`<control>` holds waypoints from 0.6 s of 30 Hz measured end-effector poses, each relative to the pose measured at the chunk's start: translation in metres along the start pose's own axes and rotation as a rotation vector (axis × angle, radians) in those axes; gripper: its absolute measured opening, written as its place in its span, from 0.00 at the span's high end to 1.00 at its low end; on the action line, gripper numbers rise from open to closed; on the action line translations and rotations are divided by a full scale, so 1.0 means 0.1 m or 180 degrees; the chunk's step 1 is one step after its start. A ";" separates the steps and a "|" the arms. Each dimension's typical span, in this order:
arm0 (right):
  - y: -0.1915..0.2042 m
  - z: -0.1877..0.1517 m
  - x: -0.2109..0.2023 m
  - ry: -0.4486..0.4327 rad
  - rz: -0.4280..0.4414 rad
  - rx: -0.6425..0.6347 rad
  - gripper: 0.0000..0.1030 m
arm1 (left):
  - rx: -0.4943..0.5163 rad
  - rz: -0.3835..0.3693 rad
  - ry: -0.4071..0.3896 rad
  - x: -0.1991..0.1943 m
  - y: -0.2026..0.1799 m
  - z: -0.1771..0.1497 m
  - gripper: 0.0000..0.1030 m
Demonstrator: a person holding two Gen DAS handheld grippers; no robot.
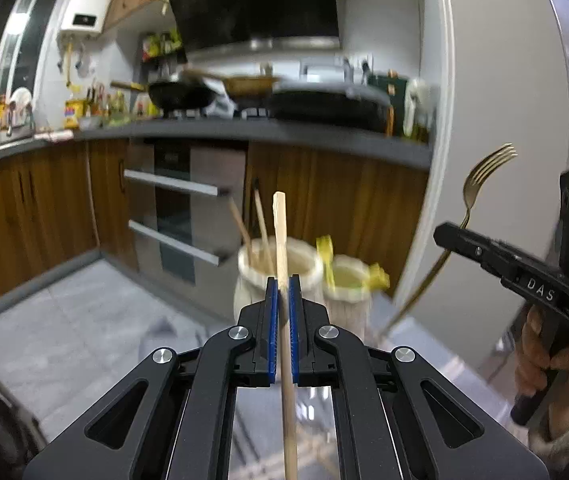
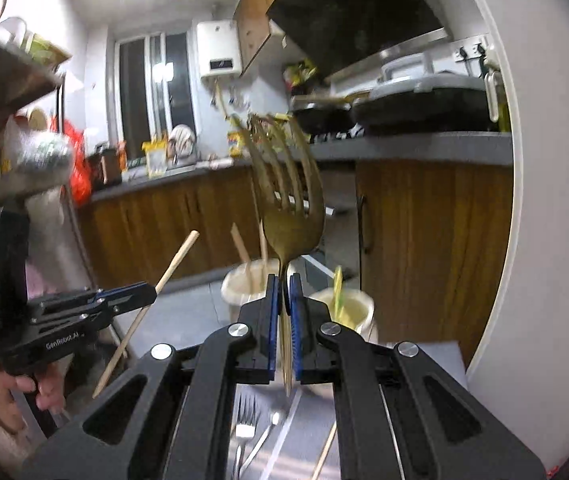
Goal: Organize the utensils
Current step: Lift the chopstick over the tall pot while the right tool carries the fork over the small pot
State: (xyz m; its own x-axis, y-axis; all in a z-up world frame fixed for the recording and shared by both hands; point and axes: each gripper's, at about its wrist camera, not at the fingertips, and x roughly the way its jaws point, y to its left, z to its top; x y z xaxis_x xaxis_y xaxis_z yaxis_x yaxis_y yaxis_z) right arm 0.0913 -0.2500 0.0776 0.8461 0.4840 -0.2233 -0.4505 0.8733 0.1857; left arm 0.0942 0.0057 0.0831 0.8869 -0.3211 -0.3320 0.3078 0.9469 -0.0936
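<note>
My left gripper [image 1: 283, 284] is shut on a pale wooden chopstick [image 1: 281, 232] that stands upright, just in front of a white holder [image 1: 308, 270] with two chopsticks in it. A second white holder [image 1: 350, 292] beside it holds yellow utensils. My right gripper [image 2: 283, 282] is shut on a gold fork [image 2: 288, 200], tines up, above the same two holders [image 2: 240, 284] [image 2: 358, 308]. The right gripper [image 1: 450, 236] shows at the right of the left wrist view. The left gripper [image 2: 152, 294] with its chopstick [image 2: 174, 264] shows at the left of the right wrist view.
A silver fork [image 2: 244, 428], other cutlery and a chopstick [image 2: 324, 456] lie on the surface below my right gripper. A white rounded wall [image 1: 496, 160] stands at the right. A kitchen counter [image 1: 244, 128] with pans and wooden cabinets lies behind.
</note>
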 end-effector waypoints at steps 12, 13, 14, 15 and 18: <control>-0.30 0.40 0.45 -0.0393 -0.0207 0.0203 0.95 | -0.0284 0.0031 -0.0505 0.74 0.08 0.59 0.94; -0.31 0.41 0.47 -0.0407 -0.0232 0.0206 0.95 | -0.0309 0.0040 -0.0537 0.81 0.09 0.61 0.94; -0.34 0.42 0.51 -0.0433 -0.0262 0.0220 0.95 | -0.0323 0.0057 -0.0581 0.88 0.10 0.63 0.94; -0.37 0.42 0.54 -0.0466 -0.0288 0.0239 0.95 | -0.0312 0.0087 -0.0614 0.93 0.10 0.64 0.94; -0.44 0.41 0.64 -0.0519 -0.0350 0.0278 0.94 | -0.0272 0.0199 -0.0718 1.07 0.09 0.67 0.94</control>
State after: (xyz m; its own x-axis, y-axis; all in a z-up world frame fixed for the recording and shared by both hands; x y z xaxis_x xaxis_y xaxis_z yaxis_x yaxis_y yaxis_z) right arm 0.1768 -0.2601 0.0949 0.9269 0.3642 -0.0904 -0.3323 0.9087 0.2527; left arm 0.2147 -0.0216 0.1096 0.9607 -0.2490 -0.1225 0.2282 0.9601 -0.1616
